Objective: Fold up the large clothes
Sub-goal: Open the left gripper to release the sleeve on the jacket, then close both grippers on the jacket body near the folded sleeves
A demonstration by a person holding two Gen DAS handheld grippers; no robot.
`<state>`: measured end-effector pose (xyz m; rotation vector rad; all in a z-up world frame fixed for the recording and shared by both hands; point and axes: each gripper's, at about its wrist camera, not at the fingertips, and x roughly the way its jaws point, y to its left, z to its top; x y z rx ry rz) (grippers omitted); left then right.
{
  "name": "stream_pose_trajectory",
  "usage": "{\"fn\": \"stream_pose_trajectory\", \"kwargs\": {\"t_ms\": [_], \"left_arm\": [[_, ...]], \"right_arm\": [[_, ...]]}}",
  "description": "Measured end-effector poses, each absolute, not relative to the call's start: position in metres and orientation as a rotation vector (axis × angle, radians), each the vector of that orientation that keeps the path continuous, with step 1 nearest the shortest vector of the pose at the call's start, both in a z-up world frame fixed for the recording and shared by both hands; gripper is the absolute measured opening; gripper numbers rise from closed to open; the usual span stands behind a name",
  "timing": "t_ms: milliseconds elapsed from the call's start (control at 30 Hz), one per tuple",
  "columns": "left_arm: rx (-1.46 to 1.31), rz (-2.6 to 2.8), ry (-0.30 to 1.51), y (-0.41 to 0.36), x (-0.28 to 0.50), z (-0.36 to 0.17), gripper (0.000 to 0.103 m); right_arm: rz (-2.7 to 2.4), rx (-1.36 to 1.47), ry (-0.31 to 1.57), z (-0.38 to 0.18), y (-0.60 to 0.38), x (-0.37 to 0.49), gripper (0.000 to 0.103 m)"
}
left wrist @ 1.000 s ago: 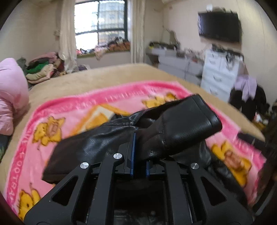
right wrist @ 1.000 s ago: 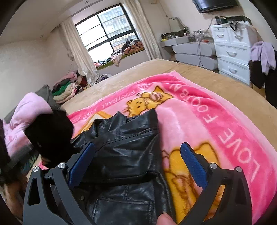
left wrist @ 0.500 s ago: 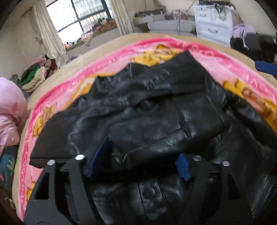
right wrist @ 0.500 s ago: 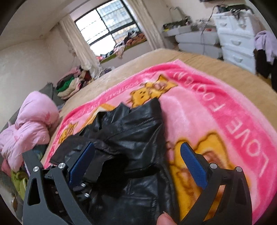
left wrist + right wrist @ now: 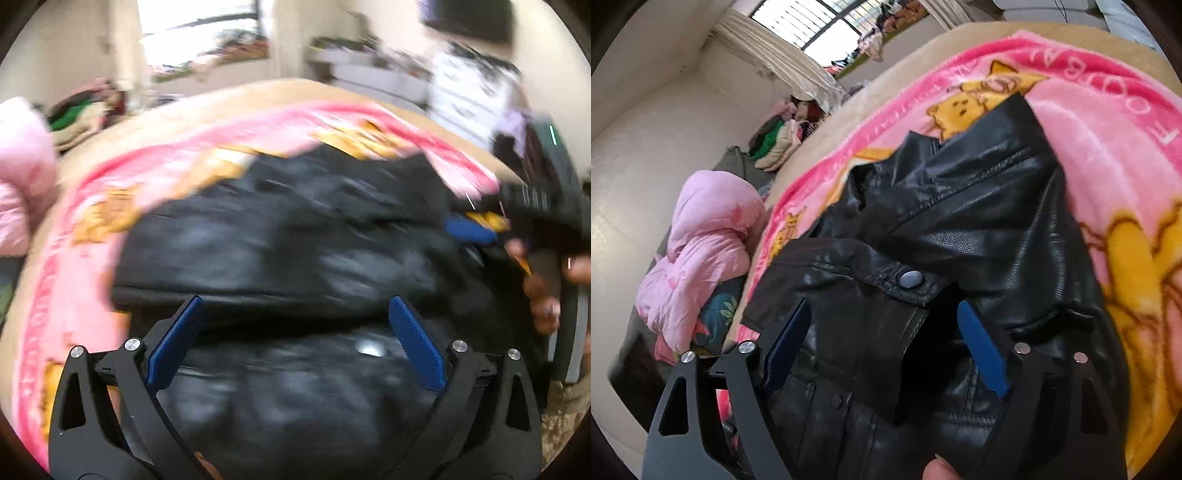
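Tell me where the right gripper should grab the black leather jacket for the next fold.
Probably the snap-button cuff of the black leather jacket: a raised free edge lying between the closing right gripper pads, untouched. Come from the near side, low over the pink blanket.

The jacket (image 5: 960,229) lies on the blanket (image 5: 1108,147), filling the frame's centre and bottom. A quilt (image 5: 705,251) sits at left, a clothes pile (image 5: 775,140) upper left beyond it.
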<state>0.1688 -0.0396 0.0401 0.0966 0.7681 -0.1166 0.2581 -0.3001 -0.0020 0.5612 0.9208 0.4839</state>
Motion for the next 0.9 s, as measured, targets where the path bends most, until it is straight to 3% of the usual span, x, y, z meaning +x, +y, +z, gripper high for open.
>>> {"fn": "stream_pose_trajectory", "kwargs": {"t_ms": [100, 167, 233, 267, 367, 400, 567, 633, 767, 900], "left_arm": [[0.011, 0.035, 0.743, 0.020, 0.181, 0.058, 0.094], [-0.085, 0.082, 0.742, 0.053, 0.190, 0.065, 0.094], [-0.206, 0.111, 0.749, 0.081, 0.200, 0.069, 0.094], [-0.283, 0.116, 0.750, 0.097, 0.205, 0.069, 0.093], [-0.405, 0.137, 0.742, 0.120, 0.223, 0.068, 0.093], [-0.425, 0.142, 0.739, 0.124, 0.231, 0.068, 0.092], [-0.421, 0.091, 0.786, 0.106, 0.269, 0.058, 0.036], [-0.416, 0.042, 0.822, 0.093, 0.282, 0.046, 0.022], [-0.392, 0.011, 0.879, 0.067, 0.297, 0.020, 0.011], [-0.340, -0.004, 0.971, 0.045, 0.304, -0.015, 0.009]], "right_arm": [[0.461, 0.564, 0.948, -0.010, -0.293, 0.268, 0.059], [0.423, 0.517, 0.951, -0.016, -0.287, 0.271, 0.040], [0.422, 0.500, 0.934, -0.016, -0.288, 0.271, 0.032], [0.433, 0.504, 0.917, -0.014, -0.287, 0.270, 0.020], [0.444, 0.422, 0.780, 0.012, -0.284, 0.258, 0.009], [0.442, 0.365, 0.715, 0.028, -0.283, 0.250, 0.009], [0.383, 0.123, 0.538, 0.068, -0.281, 0.225, 0.009], [0.355, 0.075, 0.534, 0.067, -0.281, 0.225, 0.009], [0.323, 0.033, 0.586, 0.053, -0.283, 0.231, 0.009], [0.303, 0.034, 0.624, 0.041, -0.283, 0.241, 0.009]]}}
